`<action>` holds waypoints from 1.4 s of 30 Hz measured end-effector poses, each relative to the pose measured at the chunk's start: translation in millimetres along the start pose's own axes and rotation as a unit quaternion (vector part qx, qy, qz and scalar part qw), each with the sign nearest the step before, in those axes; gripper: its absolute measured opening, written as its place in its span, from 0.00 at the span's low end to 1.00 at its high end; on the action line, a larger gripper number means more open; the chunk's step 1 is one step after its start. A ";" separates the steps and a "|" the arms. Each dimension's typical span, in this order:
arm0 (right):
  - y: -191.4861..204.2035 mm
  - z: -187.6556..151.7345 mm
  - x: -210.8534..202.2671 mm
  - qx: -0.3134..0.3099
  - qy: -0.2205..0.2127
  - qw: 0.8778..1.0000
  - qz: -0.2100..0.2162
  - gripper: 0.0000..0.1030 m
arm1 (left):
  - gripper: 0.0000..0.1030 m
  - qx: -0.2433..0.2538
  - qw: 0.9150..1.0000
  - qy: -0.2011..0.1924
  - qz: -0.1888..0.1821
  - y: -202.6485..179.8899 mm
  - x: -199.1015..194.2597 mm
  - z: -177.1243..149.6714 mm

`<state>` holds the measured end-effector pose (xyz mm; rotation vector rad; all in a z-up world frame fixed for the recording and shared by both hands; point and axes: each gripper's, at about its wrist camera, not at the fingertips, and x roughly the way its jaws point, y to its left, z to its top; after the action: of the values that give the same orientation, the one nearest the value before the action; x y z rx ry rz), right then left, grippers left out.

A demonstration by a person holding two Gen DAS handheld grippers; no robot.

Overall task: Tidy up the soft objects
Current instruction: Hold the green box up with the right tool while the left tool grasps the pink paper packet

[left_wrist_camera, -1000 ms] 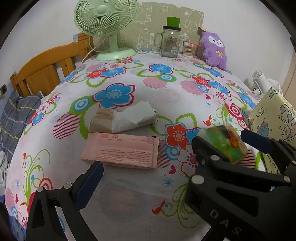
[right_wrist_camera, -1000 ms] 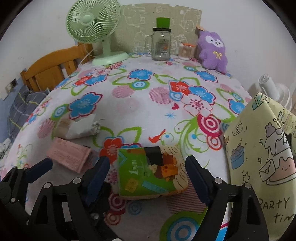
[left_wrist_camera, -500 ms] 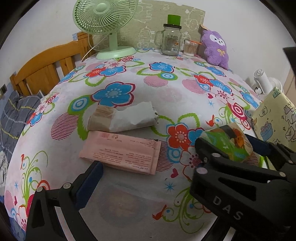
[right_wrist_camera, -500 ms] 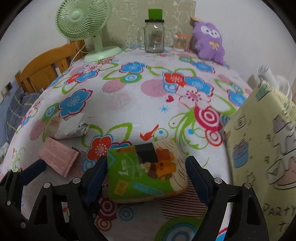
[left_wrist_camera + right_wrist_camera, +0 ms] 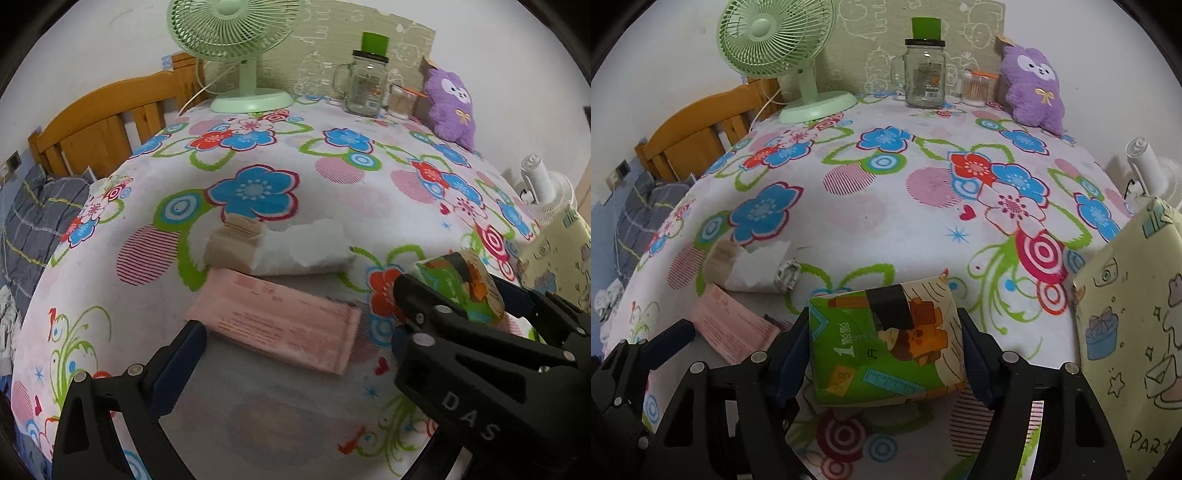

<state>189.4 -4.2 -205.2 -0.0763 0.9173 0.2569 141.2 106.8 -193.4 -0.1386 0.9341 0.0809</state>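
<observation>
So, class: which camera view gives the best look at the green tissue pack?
The right wrist view: the green tissue pack faces the camera, centred between the right tongs. The left wrist view shows only part of it behind those tongs.

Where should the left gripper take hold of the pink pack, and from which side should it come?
Grip the pink pack across its short width, near the middle, coming from above. It lies flat and long on the cloth, close to the white pack behind it. The left gripper is open and probably wide enough.
</observation>
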 end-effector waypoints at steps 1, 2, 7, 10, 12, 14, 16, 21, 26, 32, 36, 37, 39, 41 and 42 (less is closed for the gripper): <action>0.1 1.5 -0.1 0.001 -0.001 1.000 0.000 0.72 | 0.98 -0.002 1.000 0.002 -0.004 0.4 2.0 1.7; 0.4 3.4 -0.5 0.002 -0.003 1.000 0.001 0.72 | 0.99 -0.003 1.000 0.003 -0.006 0.3 3.5 3.4; 0.9 11.6 -2.3 0.001 -0.009 1.000 -0.001 0.72 | 0.98 -0.003 1.000 0.003 -0.018 -2.8 9.1 12.4; -0.3 12.8 -2.1 0.004 -0.009 1.000 0.001 0.72 | 0.91 -0.002 1.000 0.000 -0.010 -5.2 9.7 13.3; -1.3 12.1 -0.9 0.006 -0.003 1.000 0.003 0.72 | 0.81 0.003 1.000 -0.003 0.004 -6.1 9.2 12.3; -2.4 10.2 0.2 0.009 0.002 1.000 0.007 0.72 | 0.75 0.014 1.000 -0.008 0.022 -7.1 8.2 9.9; -2.7 7.7 -0.3 0.010 0.003 1.000 0.010 0.72 | 0.67 0.018 1.000 -0.013 0.022 -6.3 6.6 7.8; 0.0 1.9 -4.8 0.009 0.006 1.000 0.021 0.72 | 0.40 0.023 1.000 -0.016 0.014 -8.0 -0.1 3.0; 3.5 -4.4 -13.2 0.000 0.005 1.000 0.024 0.72 | 0.39 0.021 1.000 -0.011 0.007 -10.6 -5.8 -3.3; 2.1 -12.0 -25.1 0.004 0.006 1.000 0.022 0.72 | 0.39 0.022 1.000 -0.014 0.002 -16.6 -18.4 -10.6; -0.2 -14.5 -37.2 0.008 -0.004 1.000 0.022 0.72 | 0.39 0.024 0.999 -0.023 0.000 -20.6 -30.1 -12.2; -0.6 -14.9 -42.1 0.007 -0.009 1.000 0.022 0.72 | 0.39 0.024 0.999 -0.027 0.000 -21.8 -33.7 -12.4; -0.7 -15.1 -49.2 0.003 -0.015 1.000 0.019 0.72 | 0.39 0.025 0.999 -0.031 -0.002 -23.8 -39.7 -12.7; 0.2 -14.5 -55.0 -0.001 -0.019 1.000 0.014 0.72 | 0.39 0.026 0.999 -0.034 -0.002 -25.5 -44.4 -12.8; 0.2 -14.6 -58.2 -0.003 -0.021 1.000 0.012 0.72 | 0.39 0.027 0.999 -0.036 -0.003 -26.3 -46.9 -12.8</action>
<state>144.3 -17.5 -167.9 -0.0661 0.8753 0.2823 106.6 78.4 -160.9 -0.0881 0.8628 0.0558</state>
